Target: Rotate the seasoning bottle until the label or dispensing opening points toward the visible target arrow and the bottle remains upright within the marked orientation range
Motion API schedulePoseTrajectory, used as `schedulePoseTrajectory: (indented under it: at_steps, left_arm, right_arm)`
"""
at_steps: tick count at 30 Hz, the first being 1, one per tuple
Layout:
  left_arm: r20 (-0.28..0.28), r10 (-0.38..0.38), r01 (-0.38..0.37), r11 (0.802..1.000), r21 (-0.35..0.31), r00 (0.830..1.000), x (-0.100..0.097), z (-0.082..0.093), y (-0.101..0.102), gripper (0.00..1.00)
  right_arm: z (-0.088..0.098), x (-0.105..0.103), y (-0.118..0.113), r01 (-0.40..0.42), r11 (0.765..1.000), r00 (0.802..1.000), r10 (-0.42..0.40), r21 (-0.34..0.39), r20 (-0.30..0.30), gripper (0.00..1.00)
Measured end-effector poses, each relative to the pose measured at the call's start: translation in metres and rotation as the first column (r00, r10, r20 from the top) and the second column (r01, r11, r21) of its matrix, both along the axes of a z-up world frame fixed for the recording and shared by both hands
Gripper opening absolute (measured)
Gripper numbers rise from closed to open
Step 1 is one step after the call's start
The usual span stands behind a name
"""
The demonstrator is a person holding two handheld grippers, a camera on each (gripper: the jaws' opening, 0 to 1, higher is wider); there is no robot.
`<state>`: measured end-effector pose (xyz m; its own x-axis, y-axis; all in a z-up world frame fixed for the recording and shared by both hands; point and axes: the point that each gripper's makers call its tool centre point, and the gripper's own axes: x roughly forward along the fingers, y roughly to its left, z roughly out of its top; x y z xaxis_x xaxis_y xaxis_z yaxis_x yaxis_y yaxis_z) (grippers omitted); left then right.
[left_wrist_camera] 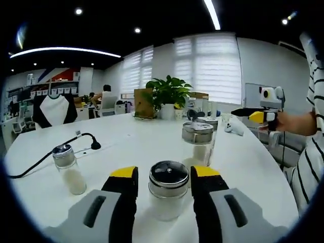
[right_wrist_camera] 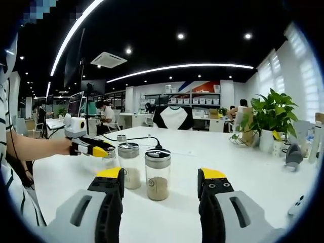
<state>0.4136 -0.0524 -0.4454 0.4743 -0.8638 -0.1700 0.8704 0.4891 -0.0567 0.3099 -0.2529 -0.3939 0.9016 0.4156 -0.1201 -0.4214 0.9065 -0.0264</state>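
A seasoning bottle (left_wrist_camera: pixel 168 188) with a metal lid and white contents stands upright on the white table (left_wrist_camera: pixel 126 134). My left gripper (left_wrist_camera: pixel 164 173) is open, one jaw on each side of the bottle and a small gap on the left. Just beyond stand a second white-filled bottle (left_wrist_camera: pixel 197 143) and a third (left_wrist_camera: pixel 209 123). In the right gripper view my right gripper (right_wrist_camera: pixel 162 174) is open in the air, facing a bottle of brown seasoning (right_wrist_camera: pixel 158 174) and a white-filled one (right_wrist_camera: pixel 129 165). My left gripper (right_wrist_camera: pixel 103 150) comes in from the left there.
A small shaker (left_wrist_camera: pixel 69 169) stands at the left beside a black cable (left_wrist_camera: pixel 48 159). A potted plant (left_wrist_camera: pixel 169 93) and boxes sit at the table's far edge. The right gripper (left_wrist_camera: pixel 242 112), held by a hand, hovers at the right. A person in a striped sleeve (left_wrist_camera: pixel 314 101) stands close.
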Motion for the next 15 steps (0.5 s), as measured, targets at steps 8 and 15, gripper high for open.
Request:
schedulePoseTrajectory:
  at_steps: [8, 15]
  left_arm:
    - [-0.001, 0.025, -0.025, 0.998, 0.063, 1.000, -0.003, -0.013, -0.002, 0.35]
    - [-0.034, 0.108, -0.107, 0.994, 0.034, 0.994, 0.001, -0.014, -0.002, 0.35]
  right_arm:
    - [-0.002, 0.002, 0.005, -0.028, 1.000, 1.000, 0.028, -0.012, -0.005, 0.57]
    - [-0.001, 0.006, -0.003, 0.007, 0.999, 1.000, -0.007, 0.036, -0.003, 0.52]
